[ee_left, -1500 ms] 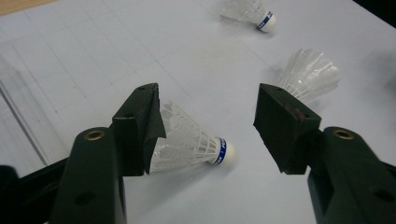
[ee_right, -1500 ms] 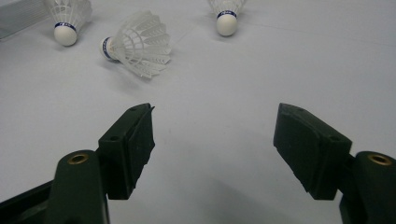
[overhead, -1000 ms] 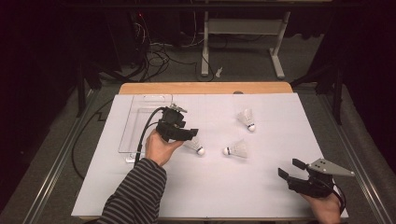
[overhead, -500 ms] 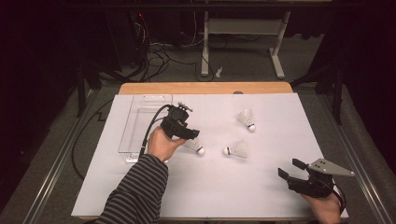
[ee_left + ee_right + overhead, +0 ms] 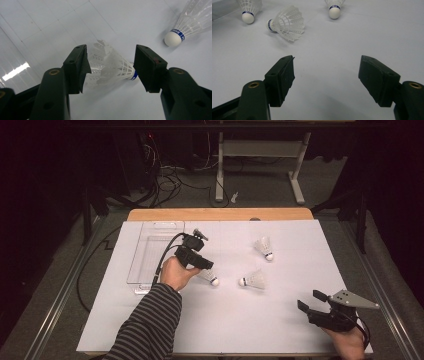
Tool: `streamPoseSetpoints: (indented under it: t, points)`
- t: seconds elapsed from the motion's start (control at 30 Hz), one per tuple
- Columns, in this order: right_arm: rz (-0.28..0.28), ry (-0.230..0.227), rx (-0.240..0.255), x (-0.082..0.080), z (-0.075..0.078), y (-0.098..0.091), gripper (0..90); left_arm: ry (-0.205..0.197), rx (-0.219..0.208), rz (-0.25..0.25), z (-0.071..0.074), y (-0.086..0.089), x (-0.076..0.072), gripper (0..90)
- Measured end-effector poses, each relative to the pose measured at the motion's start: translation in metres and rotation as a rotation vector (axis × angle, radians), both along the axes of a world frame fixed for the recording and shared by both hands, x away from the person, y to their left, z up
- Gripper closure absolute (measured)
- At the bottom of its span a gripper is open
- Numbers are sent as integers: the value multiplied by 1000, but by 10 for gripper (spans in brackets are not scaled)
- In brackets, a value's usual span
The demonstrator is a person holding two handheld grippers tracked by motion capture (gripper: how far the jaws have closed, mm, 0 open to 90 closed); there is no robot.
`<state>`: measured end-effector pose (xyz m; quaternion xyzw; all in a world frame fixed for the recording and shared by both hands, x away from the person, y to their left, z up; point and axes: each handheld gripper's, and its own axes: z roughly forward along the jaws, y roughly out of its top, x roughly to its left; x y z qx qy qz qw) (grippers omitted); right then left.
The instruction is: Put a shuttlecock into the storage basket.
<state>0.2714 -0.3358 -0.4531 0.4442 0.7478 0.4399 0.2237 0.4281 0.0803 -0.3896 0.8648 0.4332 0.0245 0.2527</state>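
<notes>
Left gripper [image 5: 206, 270], jaws spread but just closing, straddles a shuttlecock [image 5: 110, 66] lying on the white table sheet [image 5: 260, 320] without pinching it; a second shuttlecock [image 5: 186, 23] lies at two o'clock. Right gripper [image 5: 312, 301], jaws spread and empty, rests at the table's five o'clock.

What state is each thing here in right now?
Left gripper: open, jaws just closing around the near shuttlecock.
Near white feather shuttlecock: lying on its side between the jaws, not yet pressed.
Right gripper: open, nothing between its jaws.
Clear plastic tray: upright.
Two other shuttlecocks: lying loose.
</notes>
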Motion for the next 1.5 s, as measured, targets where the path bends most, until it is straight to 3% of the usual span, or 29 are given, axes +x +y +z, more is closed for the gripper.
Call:
streamPoseSetpoints:
  t: [0.87, 1.5]
  points:
    - [2, 2, -4, 0, 0, 0, 294, 76, -7, -28, -11, -3, 6, 598]
    - [1, 2, -5, 0, 0, 0, 294, 96, -16, -72, -12, -6, 4, 735]
